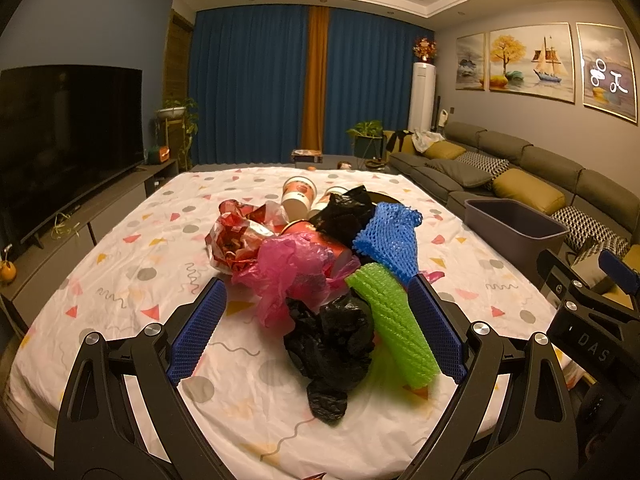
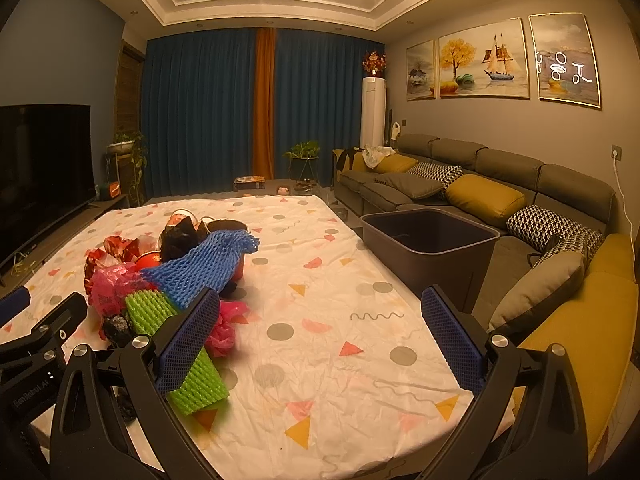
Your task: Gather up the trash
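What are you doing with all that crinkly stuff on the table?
Tidying up trash. The left gripper is open, its fingers either side of a black bag and green foam net at the near edge of the pile. The right gripper is open and holds nothing. The gray bin waits beside the table.

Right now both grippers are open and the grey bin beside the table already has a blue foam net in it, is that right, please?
Not quite: the right wrist view shows the grey bin empty, and the blue foam net lies on the trash pile on the table. Left gripper and right gripper are indeed open.
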Demonstrator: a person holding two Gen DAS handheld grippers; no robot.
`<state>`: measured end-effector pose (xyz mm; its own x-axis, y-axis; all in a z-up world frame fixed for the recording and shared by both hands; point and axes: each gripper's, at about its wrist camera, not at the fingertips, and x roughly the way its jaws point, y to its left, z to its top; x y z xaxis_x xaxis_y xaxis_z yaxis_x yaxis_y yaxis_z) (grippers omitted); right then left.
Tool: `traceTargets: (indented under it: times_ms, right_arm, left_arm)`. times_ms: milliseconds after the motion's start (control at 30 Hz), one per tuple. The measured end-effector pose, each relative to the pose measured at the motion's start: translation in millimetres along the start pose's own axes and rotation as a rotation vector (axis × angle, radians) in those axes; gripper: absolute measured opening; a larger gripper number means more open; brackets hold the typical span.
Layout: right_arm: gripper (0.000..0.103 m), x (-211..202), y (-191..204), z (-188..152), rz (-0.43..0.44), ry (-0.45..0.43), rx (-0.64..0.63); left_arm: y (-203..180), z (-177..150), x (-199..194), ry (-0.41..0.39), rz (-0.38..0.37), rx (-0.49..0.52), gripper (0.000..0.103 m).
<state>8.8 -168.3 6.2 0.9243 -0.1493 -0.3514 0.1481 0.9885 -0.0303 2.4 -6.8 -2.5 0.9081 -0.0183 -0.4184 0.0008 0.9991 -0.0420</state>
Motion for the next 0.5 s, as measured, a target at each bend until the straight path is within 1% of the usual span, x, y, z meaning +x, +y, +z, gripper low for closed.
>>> traceTargets:
  times_ms: [233, 367, 467, 500]
  right_arm:
    - [0.098, 6.3, -0.3, -5.0, 0.040, 0.019, 0.008]
    - [0.098, 12.2, 3.9, -8.4, 0.064, 0.030, 0.007]
    - [0.097, 14.0, 8.8, -11.1, 0.076, 0.022, -0.001]
    - [0.096, 14.5, 10.8, -11.9, 0.080, 0.018, -0.005]
  left_arm:
    - [4.0, -1.9, -0.5, -0.005, 0.007, 0.001, 0.090]
    - [16.8, -3.6, -2.1, -0.007, 0.027, -0.020, 0.090]
    - [31.0, -2.4, -0.9, -0.008, 0.030, -0.042, 0.090]
    - [31.8, -2.5, -1.0, -0.008, 0.031, -0.043, 0.090]
